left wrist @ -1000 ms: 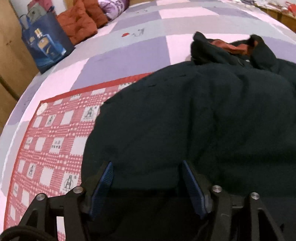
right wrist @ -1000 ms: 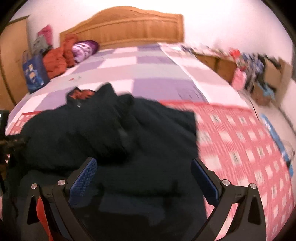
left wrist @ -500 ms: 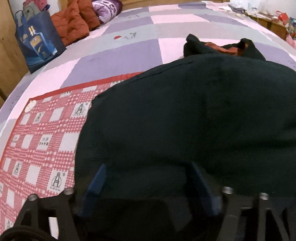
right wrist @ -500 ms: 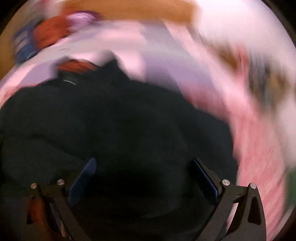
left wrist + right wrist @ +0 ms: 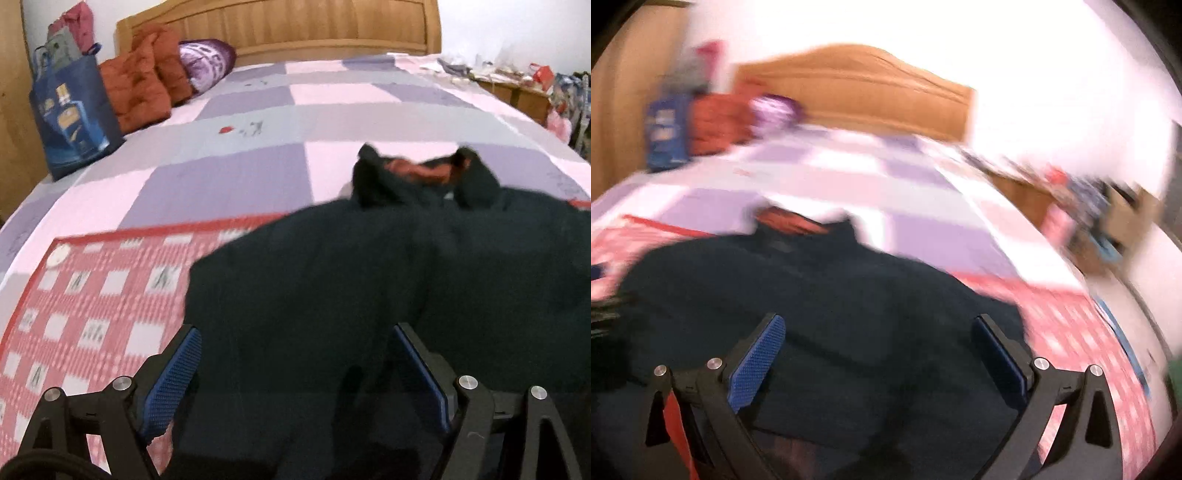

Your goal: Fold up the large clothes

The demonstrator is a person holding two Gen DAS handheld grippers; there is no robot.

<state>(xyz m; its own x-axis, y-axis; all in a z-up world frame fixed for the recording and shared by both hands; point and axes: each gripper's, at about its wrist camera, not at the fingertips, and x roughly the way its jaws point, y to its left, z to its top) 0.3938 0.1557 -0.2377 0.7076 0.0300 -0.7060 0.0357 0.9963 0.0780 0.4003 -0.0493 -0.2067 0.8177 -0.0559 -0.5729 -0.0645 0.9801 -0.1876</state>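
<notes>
**Both grippers empty over the coat, fold laid flat**

Left wrist: our left gripper (image 5: 295, 369) is over the near edge of the coat (image 5: 369, 288). Jaws opening, already wide; dark cloth shows between the pads (image 5: 173, 380) but they don't press it, so nothing is held. We read this as letting go so the fold stays put. The coat lies on the red mat (image 5: 92, 295), collar on its far side, orange lining showing. Blue bag (image 5: 74, 114) and headboard (image 5: 280, 26) well beyond the coat.

Right wrist: blurred. Right gripper (image 5: 879, 354) is spread wide above the coat (image 5: 849, 314), pads clear of cloth, empty. The mat (image 5: 1078, 332) shows right of the coat. Probably we're heading for the next edge to grab.
</notes>
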